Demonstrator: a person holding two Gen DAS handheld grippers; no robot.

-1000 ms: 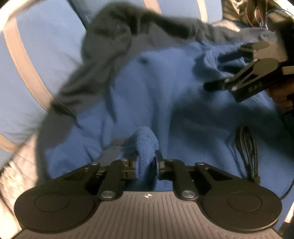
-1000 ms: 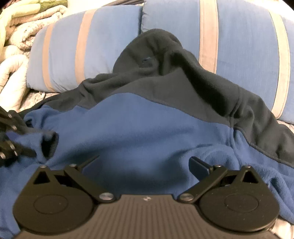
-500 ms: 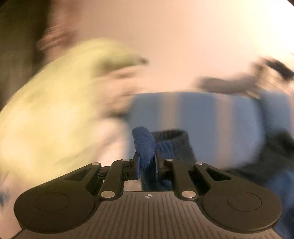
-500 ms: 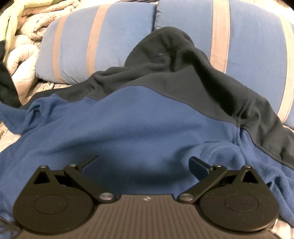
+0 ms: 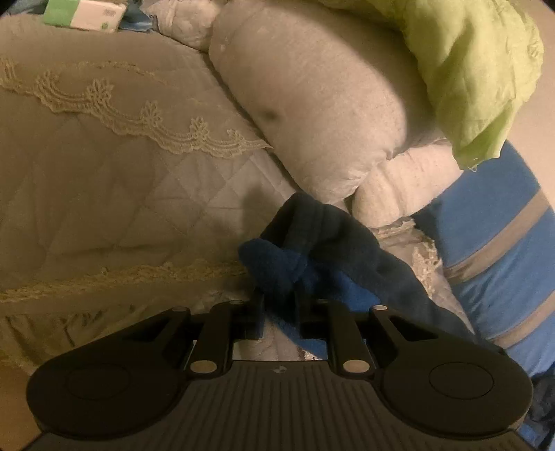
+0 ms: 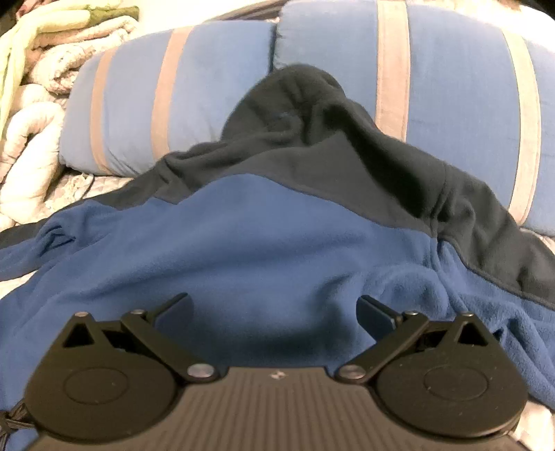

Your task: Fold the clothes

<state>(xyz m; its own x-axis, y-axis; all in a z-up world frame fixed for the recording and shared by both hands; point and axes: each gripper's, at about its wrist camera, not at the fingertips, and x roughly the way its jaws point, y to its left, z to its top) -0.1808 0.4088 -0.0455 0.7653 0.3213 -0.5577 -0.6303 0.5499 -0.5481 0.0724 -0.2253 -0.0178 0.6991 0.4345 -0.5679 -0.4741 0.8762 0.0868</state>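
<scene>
Fleece jacket (image 6: 263,249), 1 item: left gripper (image 5: 279,305), clamped on its sleeve cuff (image 5: 274,267), has swung out beside striped pillow (image 5: 499,263); right gripper (image 6: 274,312) released; sleeve spread, folding pending.

The black two-finger left gripper (image 5: 279,307) is clamped on a fold of blue fleece jacket (image 5: 274,267); the black right gripper (image 6: 274,312) hovers with jaws spread wide.

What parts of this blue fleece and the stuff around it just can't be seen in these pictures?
- Left wrist view: the fleece body is cut off lower right; only the sleeve end in the left claw shows.
- Right wrist view: the fleece's near hem is hidden behind the right claw.
- Left wrist view: the box label is too small to read.
</scene>
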